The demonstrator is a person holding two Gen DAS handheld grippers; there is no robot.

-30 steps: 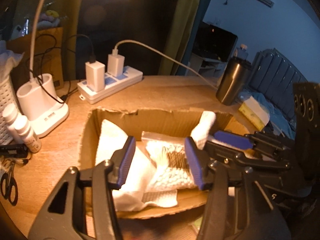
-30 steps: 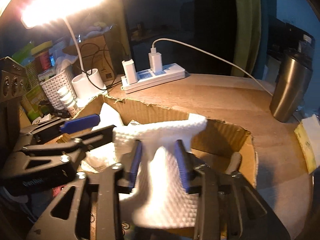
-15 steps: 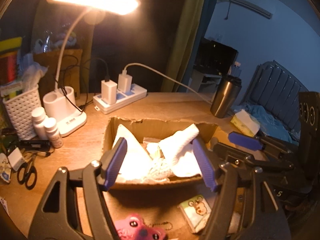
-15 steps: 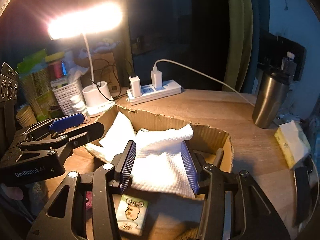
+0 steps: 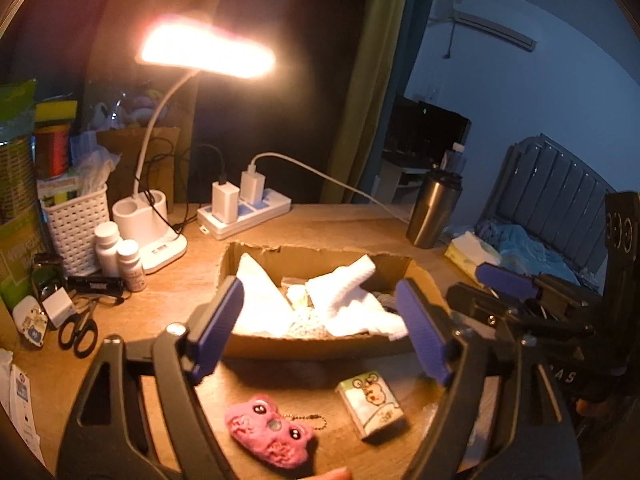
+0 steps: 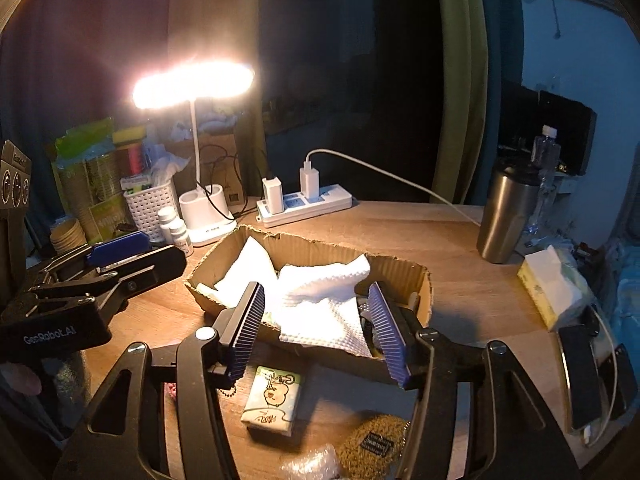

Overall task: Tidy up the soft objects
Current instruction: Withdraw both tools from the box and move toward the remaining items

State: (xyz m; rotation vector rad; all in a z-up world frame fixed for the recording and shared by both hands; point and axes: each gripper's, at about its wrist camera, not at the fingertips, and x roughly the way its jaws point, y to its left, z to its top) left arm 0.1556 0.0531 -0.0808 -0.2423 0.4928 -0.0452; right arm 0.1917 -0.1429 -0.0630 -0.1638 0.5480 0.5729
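1. While both jaw sets are opening w/ nothing between them, left hand-held gripper (image 5: 320, 332) and right hand-held gripper (image 6: 322, 332) hang empty over the near edge of the cardboard box (image 6: 424, 280) on the table (image 6: 452, 240). White paper towels (image 6: 320, 300) already lie inside the box, piled loose.
2. Risk: one towel corner droops over the box's near wall in the right view. Snag it w/ a finger on the next pass and the sheet drags out.
3. Risk: the box is shallow, torn-edged corrugated card, probably light. A nudge from either gripper could slide or tip it.
4. Still outside, just in front of the box: pink plush keychain (image 5: 272, 436), pocket tissue pack (image 5: 372, 404), a brown woven pouch (image 6: 372, 444) and a clear crinkly bag (image 6: 312, 464). Likely next picks.
5. Plush: fuzzy, squashy, w/ a ball chain. Chain could catch on a jaw or the box rim.
6. Tissue pack: flat, rectangular, glossy wrap w/ cartoon print. Prob slippery, so pinch across the short side.
7. Towels: embossed, thin, crumple easily. They fill the box, so new items may perch on top and roll off.
8. Clutter nearby: scissors (image 5: 78, 332), pill bottles (image 5: 120, 256), steel tumbler (image 6: 508, 216), power strip (image 6: 304, 204) w/ cables. A wide swing could knock the bottles or tumbler over.
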